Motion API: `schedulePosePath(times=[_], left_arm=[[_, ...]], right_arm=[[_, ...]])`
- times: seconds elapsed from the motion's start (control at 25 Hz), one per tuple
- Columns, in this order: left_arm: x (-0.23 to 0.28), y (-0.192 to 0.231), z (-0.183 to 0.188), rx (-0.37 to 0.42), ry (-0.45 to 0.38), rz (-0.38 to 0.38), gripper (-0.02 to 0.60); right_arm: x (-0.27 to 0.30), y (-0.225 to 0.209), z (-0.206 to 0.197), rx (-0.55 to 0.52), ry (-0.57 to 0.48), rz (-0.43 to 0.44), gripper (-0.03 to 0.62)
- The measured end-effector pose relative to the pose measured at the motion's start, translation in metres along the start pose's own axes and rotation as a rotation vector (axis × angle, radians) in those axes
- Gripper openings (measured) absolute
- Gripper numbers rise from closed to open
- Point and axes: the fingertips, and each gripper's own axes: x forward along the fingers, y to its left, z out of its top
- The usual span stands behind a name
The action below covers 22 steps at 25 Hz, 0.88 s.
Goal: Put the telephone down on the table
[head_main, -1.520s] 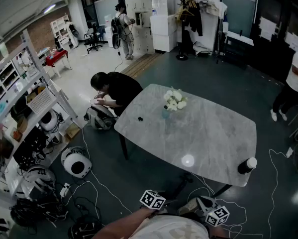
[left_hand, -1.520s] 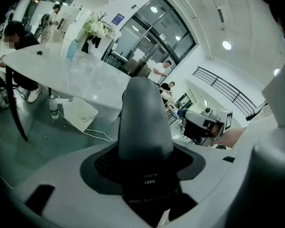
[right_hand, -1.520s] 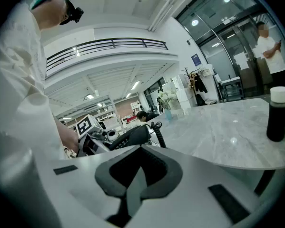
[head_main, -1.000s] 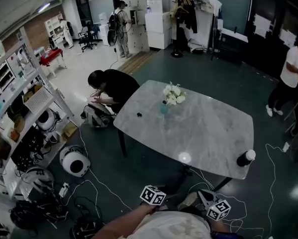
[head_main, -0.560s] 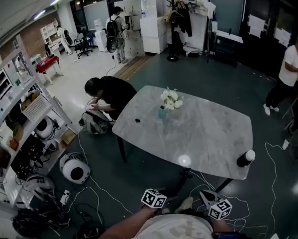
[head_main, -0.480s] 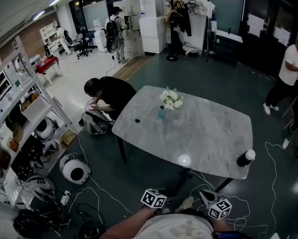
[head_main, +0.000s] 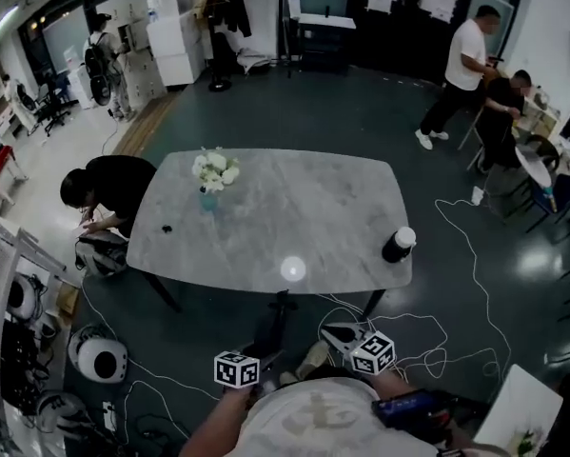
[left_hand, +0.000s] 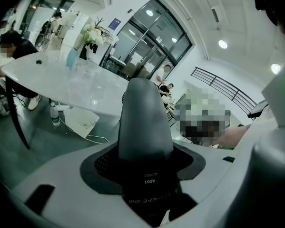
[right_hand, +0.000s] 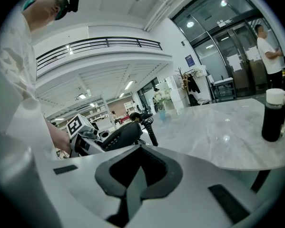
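Left gripper (right_hand: 98,140) is clamped on the telephone (left_hand: 144,122). Its view shows the dark grey handset seated between the jaws and sticking out ahead toward the table (head_main: 294,208). The right gripper view confirms this from the side: black handset in the left gripper's grip, coiled cord (right_hand: 149,127) hanging off its far end. The phone isn't on the table; in the head view it's held off the near edge, over the floor, just in front of the person's body. Right gripper (head_main: 330,332) has its jaws together with nothing between them. It sits just right of the left one, also off the near edge and pointing toward the table. The tabletop is grey marble. A vase of white flowers (head_main: 211,174) stands at far left, with a small dark item (head_main: 167,228) near the left edge that's too small to identify. A dark bottle with a white cap (head_main: 398,244) is at the near right corner. One person is crouched at the left end of the table (head_main: 108,184), and two people are standing well off at far right (head_main: 465,65). White cables (head_main: 456,284) run loose on the floor near the right side of the table.
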Motion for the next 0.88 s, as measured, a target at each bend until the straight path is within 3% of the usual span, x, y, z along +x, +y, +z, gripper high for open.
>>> schedulePosePath(times=[0.48, 0.88], left_arm=[[0.041, -0.012, 0.045, 0.006, 0.026, -0.058, 0.278], [0.077, -0.004, 0.08, 0.012, 0.061, -0.049, 0.278]], right_arm=[[-0.009, -0.047, 0.024, 0.033, -0.019, -0.053, 0.015], [-0.005, -0.094, 0.039, 0.062, -0.04, -0.077, 0.015]])
